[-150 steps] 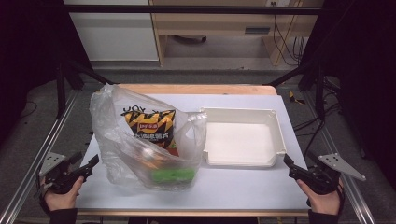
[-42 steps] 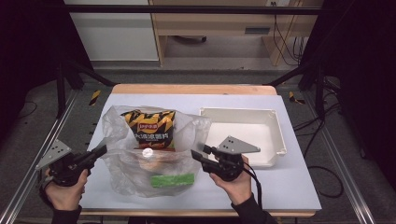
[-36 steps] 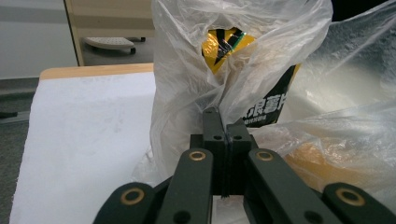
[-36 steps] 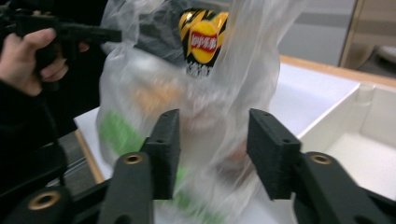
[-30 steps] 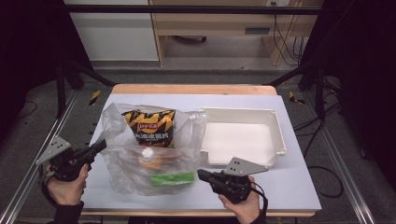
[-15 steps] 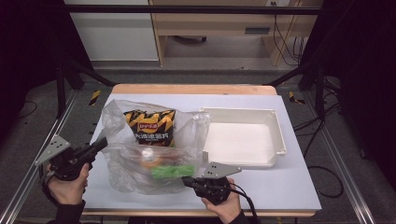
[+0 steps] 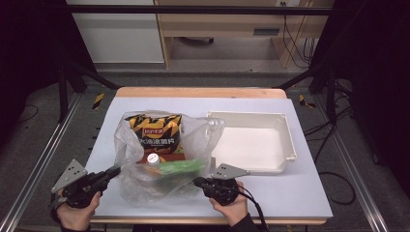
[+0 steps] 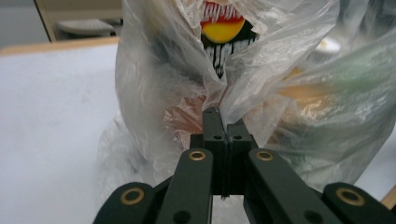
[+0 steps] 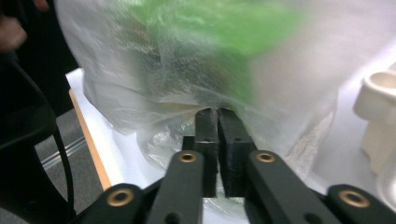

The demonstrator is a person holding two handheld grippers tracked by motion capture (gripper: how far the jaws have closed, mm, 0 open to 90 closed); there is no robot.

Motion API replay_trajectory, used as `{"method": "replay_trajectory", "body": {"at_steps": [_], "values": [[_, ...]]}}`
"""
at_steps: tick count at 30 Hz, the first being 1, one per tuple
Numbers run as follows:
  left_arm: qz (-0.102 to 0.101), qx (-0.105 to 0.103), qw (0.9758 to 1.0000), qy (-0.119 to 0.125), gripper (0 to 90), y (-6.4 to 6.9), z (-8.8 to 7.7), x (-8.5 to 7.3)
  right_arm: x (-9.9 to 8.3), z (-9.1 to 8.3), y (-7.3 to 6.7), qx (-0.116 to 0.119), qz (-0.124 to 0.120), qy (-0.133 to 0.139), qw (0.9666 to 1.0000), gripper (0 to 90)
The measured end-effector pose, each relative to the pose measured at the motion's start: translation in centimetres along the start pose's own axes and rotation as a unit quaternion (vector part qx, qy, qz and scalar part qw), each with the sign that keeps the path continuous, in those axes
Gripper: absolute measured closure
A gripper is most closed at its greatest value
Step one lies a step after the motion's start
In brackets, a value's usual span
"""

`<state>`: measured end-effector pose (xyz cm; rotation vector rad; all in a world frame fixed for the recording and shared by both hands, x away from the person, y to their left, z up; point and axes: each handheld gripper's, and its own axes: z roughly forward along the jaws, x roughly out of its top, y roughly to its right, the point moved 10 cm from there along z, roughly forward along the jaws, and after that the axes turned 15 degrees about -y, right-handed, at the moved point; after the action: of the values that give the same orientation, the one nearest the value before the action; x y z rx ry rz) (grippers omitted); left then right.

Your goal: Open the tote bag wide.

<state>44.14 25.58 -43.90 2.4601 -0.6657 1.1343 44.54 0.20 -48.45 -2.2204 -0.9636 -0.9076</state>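
Note:
A clear plastic bag (image 7: 193, 140) lies on the white table. It holds a black and yellow crisp packet (image 7: 157, 135), a green packet (image 7: 181, 166) and a white-capped bottle (image 7: 153, 158). My left gripper (image 7: 116, 170) is shut, its tips against the bag's left side; in the left gripper view the left gripper (image 8: 224, 122) meets a fold of the plastic. My right gripper (image 7: 197, 182) is at the bag's near right corner. In the right gripper view the right gripper (image 9: 217, 112) touches the film; its jaws have just been opening slightly, leaving a thin slit with nothing seen in it.
A shallow white tray (image 7: 290, 140) stands right of the bag, its near edge just beyond my right hand. The table's front edge (image 7: 159, 218) runs close under both hands. A metal frame rail (image 7: 38, 159) lies along the left.
My left gripper has dropped toward the near edge and closed in on the bag's left side. My right gripper came down from over the bag to its near right corner and has stayed there.

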Motion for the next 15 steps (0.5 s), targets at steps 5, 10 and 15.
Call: {"method": "replay_trajectory", "body": {"at_steps": [5, 10, 15], "values": [[-0.003, -0.011, 0.9999, -0.006, 89.7, 0.1, 0.6, -1.1, 0.4, -2.0, -0.1, -0.005, 0.005, 0.028, 0.9996, 72.7], [0.001, -0.012, 0.9999, -0.006, 89.7, 0.5, 0.8, -1.3, 1.3, -4.2, 0.3, -0.031, 0.007, 0.066, 0.9973, 48.9], [0.005, -0.012, 0.9998, -0.014, 89.7, 0.7, 1.3, -1.7, 1.9, -3.6, 0.7, -0.046, 0.005, 0.064, 0.9969, 46.2]]}}
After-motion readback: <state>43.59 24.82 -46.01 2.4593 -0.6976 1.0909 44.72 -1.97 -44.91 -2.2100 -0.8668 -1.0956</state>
